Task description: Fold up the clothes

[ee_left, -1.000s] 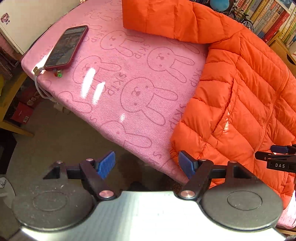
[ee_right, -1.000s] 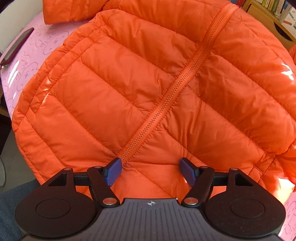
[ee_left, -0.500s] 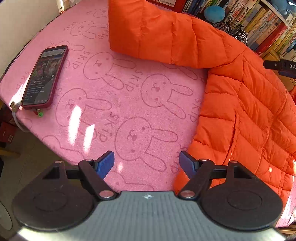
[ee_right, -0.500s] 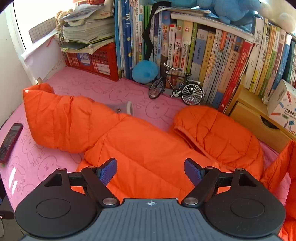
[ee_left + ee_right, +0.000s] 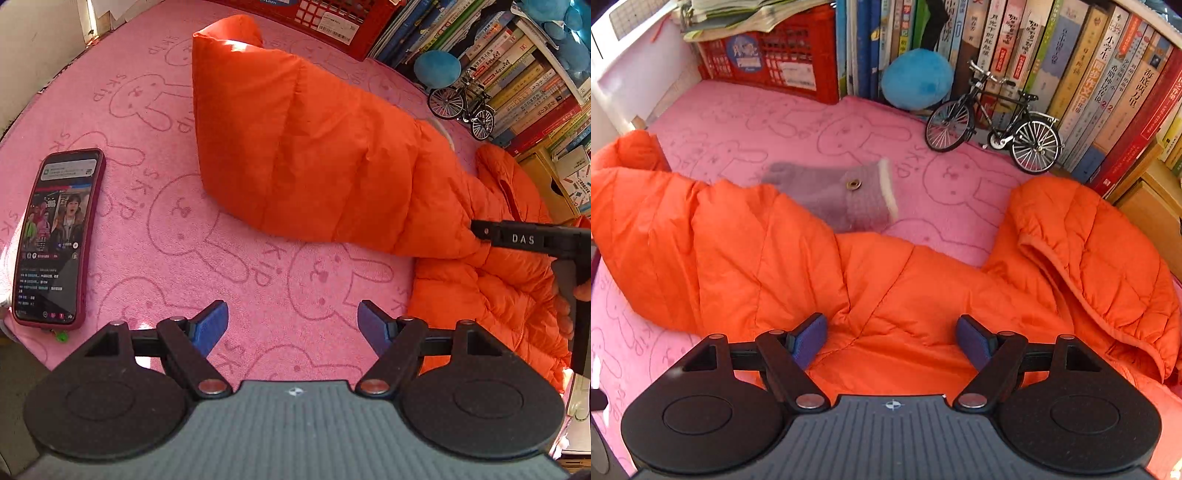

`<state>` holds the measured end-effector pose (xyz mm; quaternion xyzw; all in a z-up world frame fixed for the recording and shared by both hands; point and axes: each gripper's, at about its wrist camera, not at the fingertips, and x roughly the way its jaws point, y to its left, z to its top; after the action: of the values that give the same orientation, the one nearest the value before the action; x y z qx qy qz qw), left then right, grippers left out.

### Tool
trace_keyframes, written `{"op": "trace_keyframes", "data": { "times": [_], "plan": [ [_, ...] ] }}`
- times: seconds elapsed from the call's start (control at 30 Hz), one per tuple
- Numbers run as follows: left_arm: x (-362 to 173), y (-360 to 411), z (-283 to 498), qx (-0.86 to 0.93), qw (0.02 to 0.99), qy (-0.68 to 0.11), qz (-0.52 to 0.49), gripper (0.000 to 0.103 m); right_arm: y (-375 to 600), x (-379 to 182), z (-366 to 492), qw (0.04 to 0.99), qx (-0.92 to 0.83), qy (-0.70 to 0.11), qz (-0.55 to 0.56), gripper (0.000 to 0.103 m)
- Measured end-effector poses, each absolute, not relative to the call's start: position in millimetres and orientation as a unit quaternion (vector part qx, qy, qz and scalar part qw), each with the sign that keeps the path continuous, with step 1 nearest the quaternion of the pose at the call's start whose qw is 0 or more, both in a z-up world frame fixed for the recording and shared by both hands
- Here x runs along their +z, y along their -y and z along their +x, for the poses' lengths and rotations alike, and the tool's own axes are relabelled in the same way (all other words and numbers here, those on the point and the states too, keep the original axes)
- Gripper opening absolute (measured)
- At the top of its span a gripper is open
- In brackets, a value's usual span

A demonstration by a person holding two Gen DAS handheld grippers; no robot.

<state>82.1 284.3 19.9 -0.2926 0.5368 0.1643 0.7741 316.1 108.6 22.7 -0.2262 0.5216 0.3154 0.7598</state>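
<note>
Orange puffer jacket [image 5: 461, 280] lies on the pink surface [image 5: 155, 122], its sleeve [image 5: 295, 155] stretched up-left, ahead of the left hand-held gripper [image 5: 291, 325]. Both sets of jaws are wide and empty; the right hand-held gripper [image 5: 892, 341] hovers over the shoulder, nearer the cloth.

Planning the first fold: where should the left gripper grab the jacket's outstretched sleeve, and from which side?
Probably the cuff end of the sleeve, coming in from the phone side with the open left gripper. That end is free, puffed up off the pink cloth.
</note>
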Motion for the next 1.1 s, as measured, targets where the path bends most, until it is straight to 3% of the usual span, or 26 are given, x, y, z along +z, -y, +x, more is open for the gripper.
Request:
{"op": "trace_keyframes", "data": {
  "times": [0.47,0.63,0.77,0.83,1.0,1.07,1.1],
  "plan": [
    [36,-339,90,0.204,0.779,-0.507,-0.309,0.077,-83,1,227,0.769,0.265,-0.512,-0.276,0.077],
    [63,-378,83,0.244,0.786,-0.462,-0.330,0.089,-82,-2,225,0.776,0.255,-0.506,-0.275,0.078],
    [66,-405,103,0.246,0.781,-0.461,-0.341,0.090,-83,-6,222,0.782,0.249,-0.500,-0.275,0.079],
    [62,-408,119,0.236,0.781,-0.469,-0.338,0.096,-83,-7,221,0.785,0.246,-0.498,-0.276,0.079],
    [25,-389,151,0.209,0.757,-0.522,-0.334,0.098,-82,-6,215,0.792,0.238,-0.490,-0.275,0.079],
    [7,-378,154,0.211,0.743,-0.544,-0.328,0.096,-80,-6,212,0.795,0.236,-0.487,-0.273,0.080],
    [-1,-372,154,0.217,0.740,-0.548,-0.323,0.089,-79,-6,211,0.796,0.236,-0.485,-0.273,0.080]
  ]
}}
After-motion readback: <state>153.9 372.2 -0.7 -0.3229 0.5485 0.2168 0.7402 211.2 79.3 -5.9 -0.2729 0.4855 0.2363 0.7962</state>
